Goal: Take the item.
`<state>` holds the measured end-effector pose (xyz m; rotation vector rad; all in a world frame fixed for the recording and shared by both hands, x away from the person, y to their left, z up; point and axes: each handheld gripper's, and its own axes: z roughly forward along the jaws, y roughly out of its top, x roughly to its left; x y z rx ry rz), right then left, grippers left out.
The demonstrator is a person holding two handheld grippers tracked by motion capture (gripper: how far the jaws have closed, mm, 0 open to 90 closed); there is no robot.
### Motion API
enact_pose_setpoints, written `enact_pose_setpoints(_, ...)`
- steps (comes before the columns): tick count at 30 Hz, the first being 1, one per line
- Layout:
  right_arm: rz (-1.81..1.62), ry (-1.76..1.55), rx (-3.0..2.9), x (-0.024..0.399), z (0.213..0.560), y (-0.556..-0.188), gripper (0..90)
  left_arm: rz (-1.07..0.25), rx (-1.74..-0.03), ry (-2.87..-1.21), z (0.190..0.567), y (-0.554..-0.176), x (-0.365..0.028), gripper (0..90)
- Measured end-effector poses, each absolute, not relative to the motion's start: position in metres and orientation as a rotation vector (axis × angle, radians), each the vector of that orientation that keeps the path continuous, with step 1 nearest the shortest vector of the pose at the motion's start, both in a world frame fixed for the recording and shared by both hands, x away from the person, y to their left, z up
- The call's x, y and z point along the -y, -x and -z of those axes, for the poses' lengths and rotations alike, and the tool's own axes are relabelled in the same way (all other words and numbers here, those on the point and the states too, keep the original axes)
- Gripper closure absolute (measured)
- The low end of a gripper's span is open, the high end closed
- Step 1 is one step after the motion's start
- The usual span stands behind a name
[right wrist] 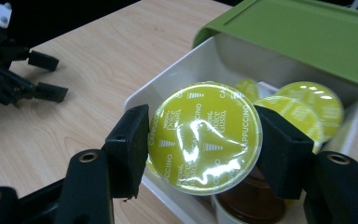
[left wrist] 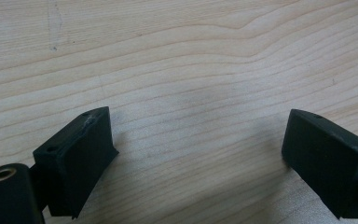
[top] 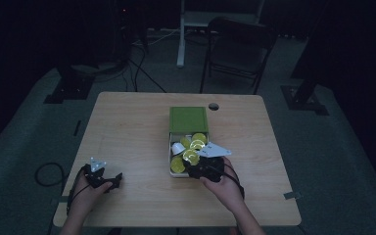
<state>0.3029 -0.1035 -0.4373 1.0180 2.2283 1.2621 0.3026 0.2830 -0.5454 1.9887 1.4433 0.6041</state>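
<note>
Right gripper view is the good one here: the right claw (right wrist: pixel 204 140) has a yellow-green coffee capsule (right wrist: pixel 205 136) pinched by its rim, one black jaw on each side, foil lid facing the camera with "cappuccino" printed round the edge. It hangs just above the near corner of the white box (right wrist: pixel 165 95), clear of the capsules lying inside. There are more yellow-lidded capsules (right wrist: pixel 314 105) further back in that box, and a brown-topped one (right wrist: pixel 254 200) right under the held one. The box's green lid (right wrist: pixel 303 32) sits pushed back, covering the far end.

In the high view the box sits around the middle of the wooden bench (top: pixel 127 132), with the right hand (top: pixel 225 188) at its near end.

The left claw (left wrist: pixel 198 154) is wide open with nothing in it, just bare wood between the jaws, parked near the bench's front left corner, well away from the box.
</note>
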Motion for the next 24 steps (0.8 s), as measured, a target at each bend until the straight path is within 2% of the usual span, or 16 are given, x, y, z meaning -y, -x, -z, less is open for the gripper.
enact_pose_setpoints(13, -1.284, -1.072, -2.118, 0.139, 0.418, -0.303, 39.8, -0.603, -1.443, -1.99, 0.545, -0.303, -0.283, 9.3)
enact_pose_setpoints(24, -1.262, -1.156, -2.023, 0.178, 0.415, -0.304, 39.8, -0.604, -1.443, -1.988, 0.545, -0.303, -0.283, 9.3)
